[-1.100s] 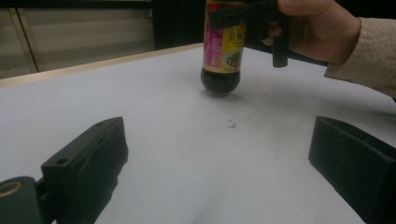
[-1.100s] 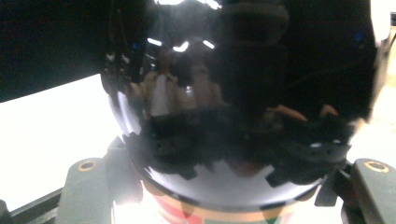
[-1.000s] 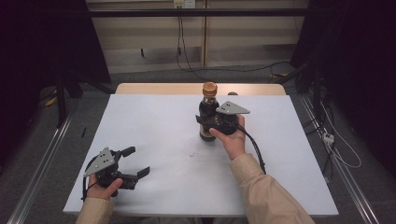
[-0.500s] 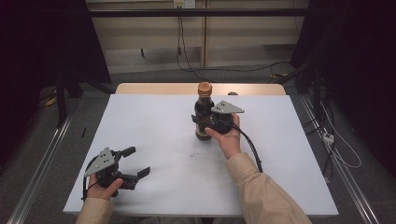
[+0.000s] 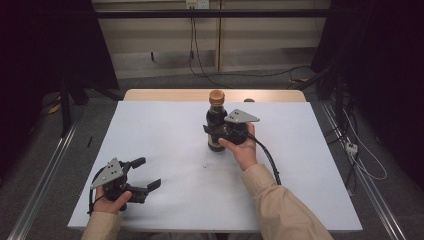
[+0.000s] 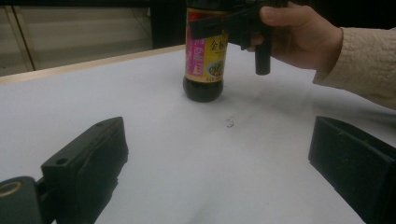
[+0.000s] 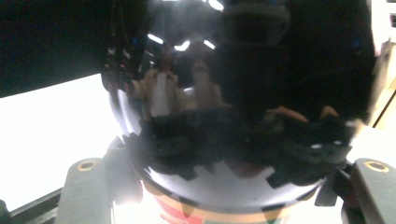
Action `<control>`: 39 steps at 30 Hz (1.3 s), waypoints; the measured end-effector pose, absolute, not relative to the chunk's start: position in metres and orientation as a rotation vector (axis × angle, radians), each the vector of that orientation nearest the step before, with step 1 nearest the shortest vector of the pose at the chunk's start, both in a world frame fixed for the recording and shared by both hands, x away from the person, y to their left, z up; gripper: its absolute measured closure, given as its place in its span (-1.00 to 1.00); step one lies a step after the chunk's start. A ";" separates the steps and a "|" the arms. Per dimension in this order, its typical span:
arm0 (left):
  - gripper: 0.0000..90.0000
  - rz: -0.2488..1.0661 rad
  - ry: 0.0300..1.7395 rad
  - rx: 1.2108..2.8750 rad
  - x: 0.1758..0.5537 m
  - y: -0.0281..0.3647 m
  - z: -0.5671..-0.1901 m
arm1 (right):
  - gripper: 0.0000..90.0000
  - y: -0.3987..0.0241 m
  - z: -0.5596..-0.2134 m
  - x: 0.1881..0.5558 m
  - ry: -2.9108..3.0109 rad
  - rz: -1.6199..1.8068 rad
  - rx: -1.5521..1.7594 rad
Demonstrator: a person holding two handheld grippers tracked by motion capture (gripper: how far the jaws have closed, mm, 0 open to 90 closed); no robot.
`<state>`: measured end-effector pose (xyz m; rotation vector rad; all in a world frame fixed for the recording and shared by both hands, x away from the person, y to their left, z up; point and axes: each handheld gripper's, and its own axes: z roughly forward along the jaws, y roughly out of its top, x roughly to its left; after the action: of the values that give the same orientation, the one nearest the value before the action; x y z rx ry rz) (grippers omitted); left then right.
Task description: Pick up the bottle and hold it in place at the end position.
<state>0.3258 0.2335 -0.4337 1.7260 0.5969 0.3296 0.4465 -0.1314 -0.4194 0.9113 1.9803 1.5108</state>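
A dark sauce bottle (image 5: 216, 116) with an orange cap and a pink and yellow label (image 6: 204, 60) stands upright on the white table (image 5: 165, 130), just past its middle. My right gripper (image 5: 212, 132) is shut on the bottle's body from the right side. In the right gripper view the glossy black bottle (image 7: 233, 93) sits between the two jaws. My left gripper (image 5: 148, 173) rests near the front left corner, open with nothing between its jaws (image 6: 219, 158). It points toward the bottle, and the right gripper (image 6: 224, 23) shows beyond it.
A small dark smudge (image 5: 206, 165) marks the sheet in front of the bottle. The right gripper's black cable (image 5: 267, 160) trails back along the sleeve. A wooden table edge (image 5: 270, 95) runs behind the sheet. Metal rails (image 5: 45, 170) and floor cables (image 5: 360, 155) flank the table.
The right gripper and the bottle in it have shifted slightly to the left. The left gripper has stayed where it was.
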 end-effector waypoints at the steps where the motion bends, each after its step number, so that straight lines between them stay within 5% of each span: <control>1: -0.91 0.325 0.599 1.724 0.326 0.233 -0.434 | -0.31 -0.132 -0.419 0.447 1.982 1.511 0.918; 21: -0.91 0.322 0.594 1.737 0.326 0.229 -0.435 | -0.48 -0.140 -0.418 0.437 2.010 1.446 1.013; 25: -0.91 0.318 0.592 1.747 0.327 0.228 -0.436 | -0.34 -0.142 -0.419 0.434 2.021 1.456 1.029; 39: -0.92 0.332 0.613 1.751 0.334 0.218 -0.432 | -0.30 -0.131 -0.417 0.427 1.973 1.378 1.100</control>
<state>0.3339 0.2182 -0.4317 1.7511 0.6134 0.3315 0.4275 -0.1313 -0.4167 1.0997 1.9733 1.3780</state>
